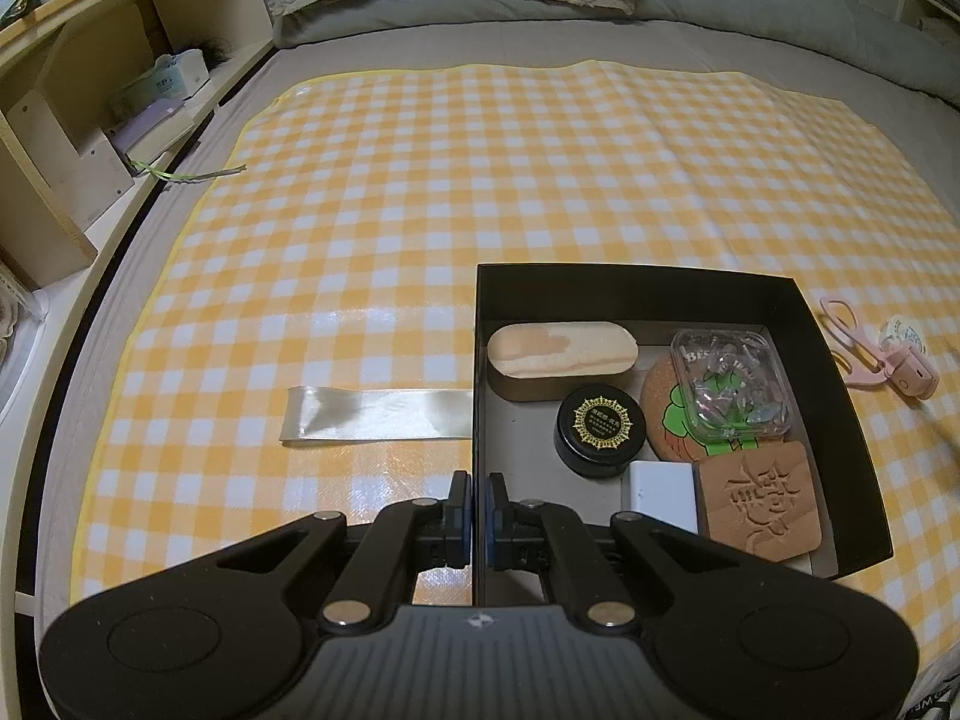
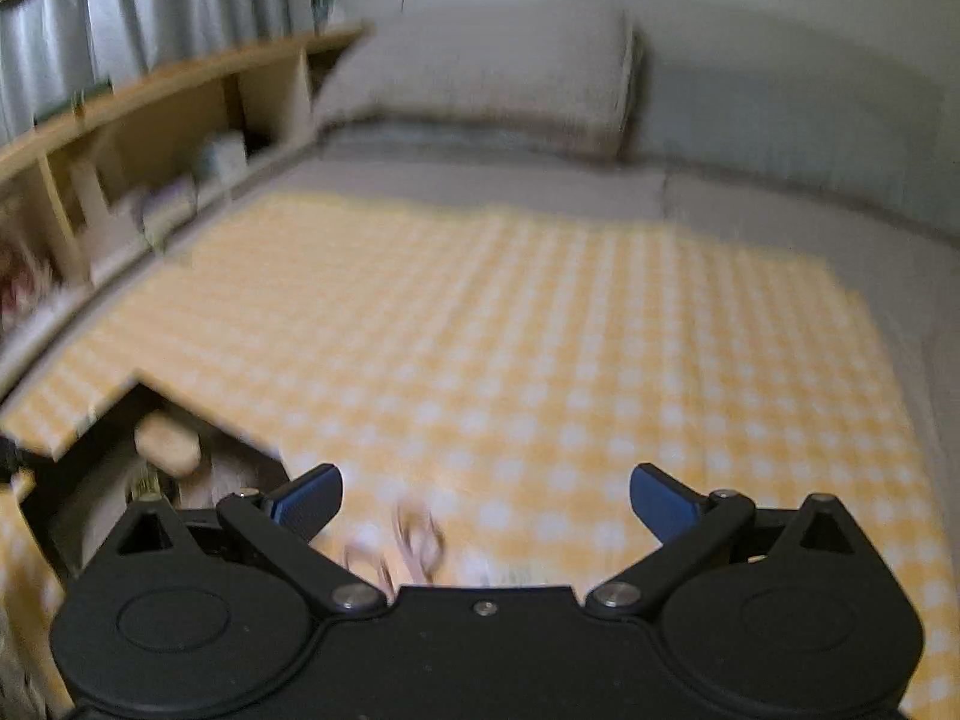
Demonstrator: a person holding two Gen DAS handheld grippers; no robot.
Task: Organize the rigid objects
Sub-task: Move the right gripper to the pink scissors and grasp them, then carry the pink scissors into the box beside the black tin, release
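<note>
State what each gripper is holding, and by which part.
The left gripper pinches the black box's left wall. The right gripper stands open, empty.

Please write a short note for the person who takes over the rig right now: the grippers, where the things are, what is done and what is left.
Left gripper: shut on the box left wall, steadying it.
Right gripper: wide open, empty, above the cloth; its view is blurred.
In the box: wooden case, black jar, clear case on a round coaster, white block, carved coaster.
Left: pink scissors and a small pink item, on the cloth right of the box. The ribbon lies left of it.
</note>
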